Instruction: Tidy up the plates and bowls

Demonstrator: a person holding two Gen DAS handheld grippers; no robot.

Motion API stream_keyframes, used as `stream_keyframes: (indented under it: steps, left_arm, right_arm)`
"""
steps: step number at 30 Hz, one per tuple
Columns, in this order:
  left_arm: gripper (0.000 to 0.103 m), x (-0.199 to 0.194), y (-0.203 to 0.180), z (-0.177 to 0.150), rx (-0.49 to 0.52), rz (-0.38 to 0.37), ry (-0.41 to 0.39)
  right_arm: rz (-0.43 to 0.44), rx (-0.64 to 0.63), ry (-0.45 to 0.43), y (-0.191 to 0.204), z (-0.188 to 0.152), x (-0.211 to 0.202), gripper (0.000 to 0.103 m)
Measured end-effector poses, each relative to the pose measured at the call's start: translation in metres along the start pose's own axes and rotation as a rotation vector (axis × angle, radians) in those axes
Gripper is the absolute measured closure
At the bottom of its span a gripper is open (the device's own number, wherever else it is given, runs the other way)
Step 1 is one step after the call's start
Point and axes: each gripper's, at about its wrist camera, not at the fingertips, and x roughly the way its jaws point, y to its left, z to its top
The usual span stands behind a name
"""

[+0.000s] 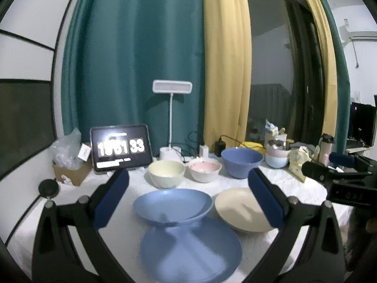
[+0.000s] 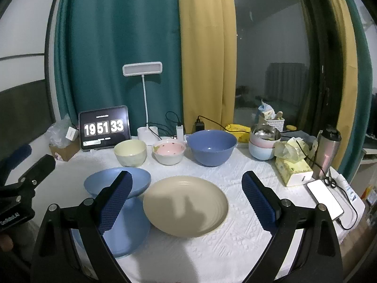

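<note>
On the white cloth a shallow blue dish (image 1: 172,206) (image 2: 101,184) overlaps the far edge of a flat blue plate (image 1: 190,252) (image 2: 132,233). Right of them lies a beige plate (image 1: 238,210) (image 2: 186,208). Behind stand a cream bowl (image 1: 166,173) (image 2: 130,152), a pink-lined bowl (image 1: 204,170) (image 2: 168,152) and a big blue bowl (image 1: 241,161) (image 2: 212,147). My left gripper (image 1: 187,176) (image 2: 30,160) hovers open over the blue dish. Over the beige plate my right gripper (image 2: 186,176) (image 1: 329,164) is open too. Neither holds anything.
A tablet clock (image 2: 104,127) and a desk lamp (image 2: 142,70) stand at the back with cables. Stacked pastel bowls (image 2: 262,146), a tissue box (image 2: 293,167), a steel flask (image 2: 326,148), a phone (image 2: 325,198) and scissors crowd the right side. A cardboard box (image 1: 73,172) sits back left.
</note>
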Motion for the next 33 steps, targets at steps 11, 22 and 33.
stream_keyframes:
  steps: [11, 22, 33]
  left_arm:
    - [0.002, 0.061, -0.024, -0.016, 0.020, -0.050, 0.166]
    - [0.038, 0.127, -0.054, -0.045, 0.033, -0.085, 0.379]
    - [0.052, 0.169, -0.079, -0.071, 0.054, -0.082, 0.539]
  right_arm:
    - [0.028, 0.026, 0.074, -0.027, -0.005, 0.052, 0.007]
    - [0.020, 0.070, 0.180, -0.062, -0.028, 0.101, 0.012]
    - [0.069, 0.119, 0.317, -0.089, -0.063, 0.150, 0.033]
